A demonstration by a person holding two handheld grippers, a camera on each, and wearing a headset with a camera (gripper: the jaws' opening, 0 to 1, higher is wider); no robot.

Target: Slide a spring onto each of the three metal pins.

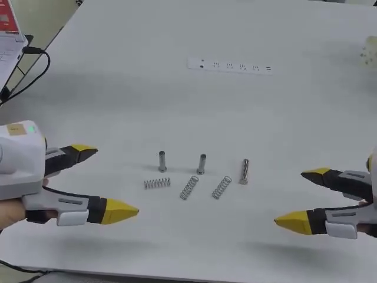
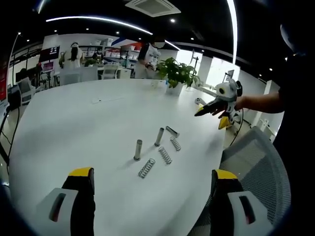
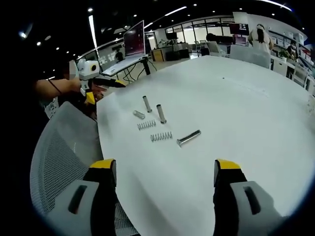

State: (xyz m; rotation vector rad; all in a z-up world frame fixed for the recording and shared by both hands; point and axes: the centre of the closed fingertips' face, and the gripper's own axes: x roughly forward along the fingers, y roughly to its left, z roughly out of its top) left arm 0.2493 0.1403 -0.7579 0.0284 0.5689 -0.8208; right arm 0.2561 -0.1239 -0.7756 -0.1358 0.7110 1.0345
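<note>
At a white worktop (image 1: pixel 118 88), head view: the left tool (image 1: pixel 113 180) and the right tool (image 1: pixel 290 197) hover with jaws spread wide and nothing between them, flanking a small cluster at the centre. The left pin (image 1: pixel 162 161) and the middle pin (image 1: pixel 201 164) stand upright. The third pin (image 1: pixel 244 171) sits just right of them, its long axis running away from the person; whether it stands or lies is hard to judge here. The left spring (image 1: pixel 156 183), middle spring (image 1: pixel 188 187) and right spring (image 1: pixel 221 187) lie loose in a row on the near side of the pins, none threaded on. A power strip (image 1: pixel 230 66) lies well beyond.

In the left gripper view, the left tool (image 2: pixel 153 172), gaping, faces the cluster. The left spring (image 2: pixel 146 168) is nearest it, just in front of the left pin (image 2: pixel 138 150). The right tool (image 2: pixel 216 105) hangs beyond the cluster.

In the right gripper view, the right tool (image 3: pixel 165 164), likewise gaping and empty, faces the third pin (image 3: pixel 189 138), plainly on its side here and nearest this tool, with the right spring (image 3: pixel 161 136) just beside its end. Each tool looks nearer its own end of the row. The spring ends are too small to make out.
</note>
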